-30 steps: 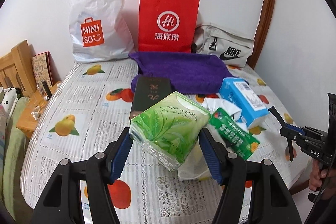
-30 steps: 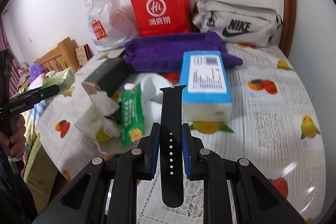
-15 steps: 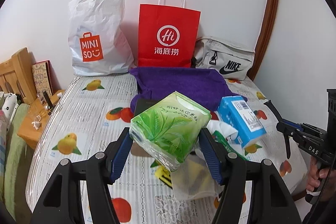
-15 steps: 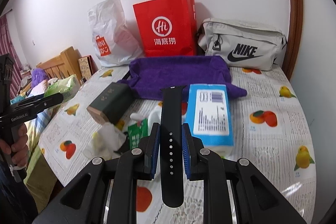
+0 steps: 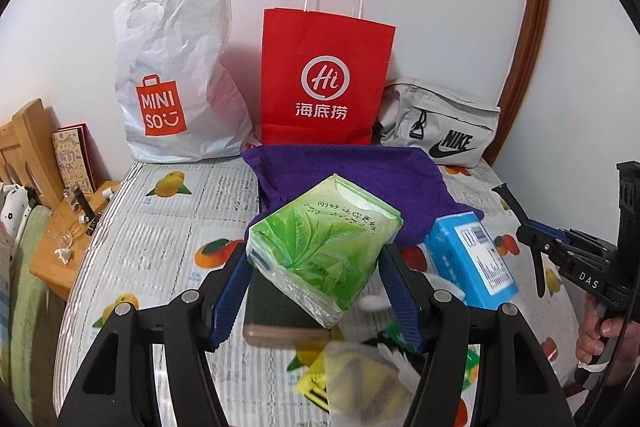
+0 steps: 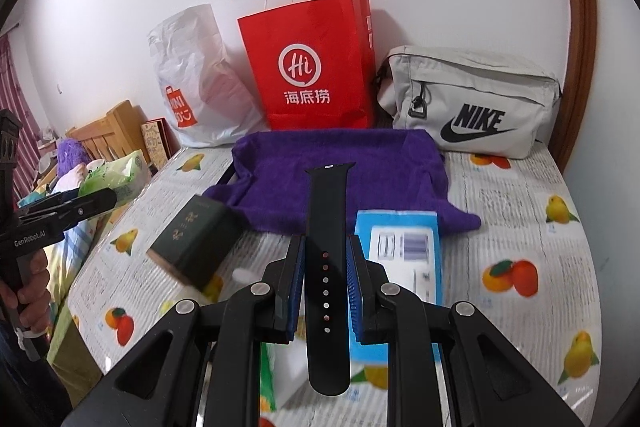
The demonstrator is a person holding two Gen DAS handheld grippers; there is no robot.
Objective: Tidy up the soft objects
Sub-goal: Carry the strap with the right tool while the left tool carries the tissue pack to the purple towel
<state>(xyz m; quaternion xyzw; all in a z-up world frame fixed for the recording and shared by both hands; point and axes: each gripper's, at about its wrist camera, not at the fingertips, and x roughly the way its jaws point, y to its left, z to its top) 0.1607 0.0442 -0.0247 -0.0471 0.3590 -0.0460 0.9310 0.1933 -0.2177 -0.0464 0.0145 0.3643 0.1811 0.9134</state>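
your left tongs [image 5: 320,283] pinch a green tissue pack [image 5: 324,247] between the blue pads, the pack tilted and held up in the air above the near part of the bench [image 5: 168,227]. your right tongs [image 6: 326,283] are pressed in on a black watch strap [image 6: 327,267], which stands lengthwise between the pads with its far end pointing toward the back edge. under the green pack a dark green box [image 6: 192,243] lies near the left edge of the bench, and a blue tissue pack [image 6: 404,259] lies flat just right of the strap, its far end touching the purple towel [image 6: 340,179]. the towel is spread toward the back of the bench. along the back edge, against the wall, stand a white plastic bag [image 5: 176,75] at the left, a red paper bag [image 5: 324,79] in the middle, upright, and a grey pouch [image 6: 468,103] at the back right corner. a blurred heap of wrappers [image 5: 360,375] lies at the near edge below your left tongs; what is in it you cannot tell. your hand [image 5: 604,331] on the right tongs' grip shows at the right of the left view.
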